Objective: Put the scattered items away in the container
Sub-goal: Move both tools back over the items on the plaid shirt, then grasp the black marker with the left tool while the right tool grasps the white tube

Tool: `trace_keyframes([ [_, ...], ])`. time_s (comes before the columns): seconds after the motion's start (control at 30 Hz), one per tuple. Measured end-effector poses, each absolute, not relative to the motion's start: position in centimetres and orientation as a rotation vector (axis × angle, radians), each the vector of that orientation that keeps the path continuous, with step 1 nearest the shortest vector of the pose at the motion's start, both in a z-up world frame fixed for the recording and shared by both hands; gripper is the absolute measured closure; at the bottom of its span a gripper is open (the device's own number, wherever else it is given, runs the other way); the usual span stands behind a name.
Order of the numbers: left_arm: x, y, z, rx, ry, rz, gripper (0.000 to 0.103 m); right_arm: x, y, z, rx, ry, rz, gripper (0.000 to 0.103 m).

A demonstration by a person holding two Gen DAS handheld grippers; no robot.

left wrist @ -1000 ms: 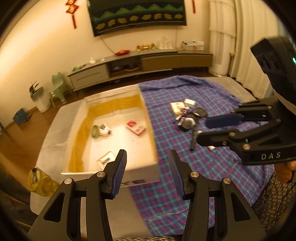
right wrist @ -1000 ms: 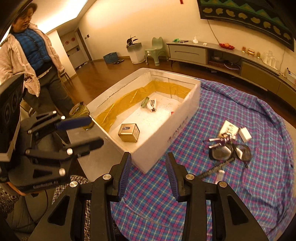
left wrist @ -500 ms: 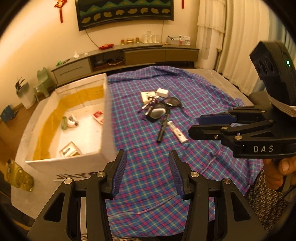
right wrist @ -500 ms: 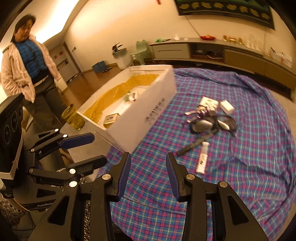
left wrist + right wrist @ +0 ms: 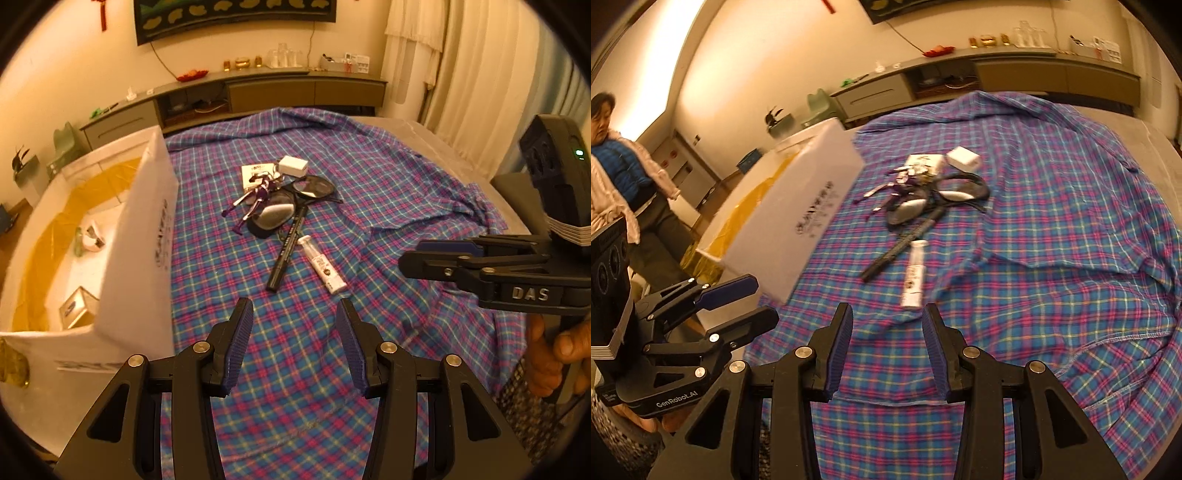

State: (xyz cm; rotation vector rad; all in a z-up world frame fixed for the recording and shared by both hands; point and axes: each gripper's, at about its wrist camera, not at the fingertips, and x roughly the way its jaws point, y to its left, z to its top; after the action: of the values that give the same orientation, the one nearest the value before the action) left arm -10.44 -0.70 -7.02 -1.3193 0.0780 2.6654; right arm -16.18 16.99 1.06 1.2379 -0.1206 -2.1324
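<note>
Both the left gripper (image 5: 293, 341) and right gripper (image 5: 888, 349) were held spread and empty above the plaid cloth (image 5: 388, 184). Scattered sunglasses (image 5: 291, 201), marker (image 5: 286, 251) and tube (image 5: 325, 264) were left beside the white box (image 5: 136, 258).

box (image 5: 798, 206): we find its lettering blurred, unreadable | key bunch (image 5: 255, 195): partly under sunglasses (image 5: 291, 199) | standing person (image 5: 617, 173): cut by left edge

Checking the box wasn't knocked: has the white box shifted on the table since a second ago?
Cannot tell. The white box sits further left in both wrist views, but the pen and sideboard shifted too, so the cameras moved.
</note>
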Motion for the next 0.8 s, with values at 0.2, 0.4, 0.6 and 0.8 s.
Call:
trace_keyframes([
  [0.2, -13.8, -0.1, -9.2, -1.361, 0.053, 2.660, 0.053, -18.7, 17.2, 0.3, 1.254, -0.081, -2.149, 0.062],
  [0.4, -16.7, -0.1, -11.3, -1.397, 0.020, 2.672, 0.053, -21.1, 16.3, -0.4, 1.265, -0.043, -2.133, 0.062],
  [0.6, -18.9, -1.4, -13.4, -1.446, -0.034, 2.679, 0.053, -21.3, 14.4, -2.0, 1.266, -0.014, -2.065, 0.062],
  [0.8, -20.1, -2.0, -14.7, -1.439, -0.096, 2.664, 0.053, -21.0, 13.0, -4.6, 1.305, 0.063, -2.029, 0.062],
])
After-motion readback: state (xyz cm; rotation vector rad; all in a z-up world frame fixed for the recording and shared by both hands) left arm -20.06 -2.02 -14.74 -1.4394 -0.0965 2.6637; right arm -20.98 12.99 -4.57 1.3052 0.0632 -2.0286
